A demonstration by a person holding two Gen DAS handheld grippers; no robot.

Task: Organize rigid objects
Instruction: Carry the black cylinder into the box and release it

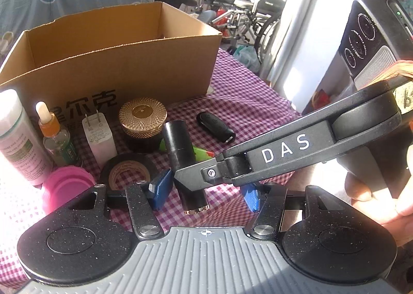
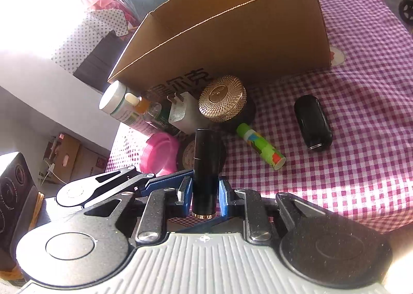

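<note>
Gripping a black tube (image 2: pixel 205 172) near its gold-rimmed base, the right gripper (image 2: pixel 205 194) has its blue pads (image 2: pixel 223 198) closed against the tube's sides. The left gripper (image 1: pixel 204 192) sits wide open just behind, its pads either side of the tube without touching it. Only the right wrist view shows the whole green stick (image 2: pixel 260 145) on the checked cloth (image 2: pixel 361 126); the left view alone shows the roll of black tape (image 1: pixel 127 171) clearly. A cardboard box (image 1: pixel 108 62) stands behind.
</note>
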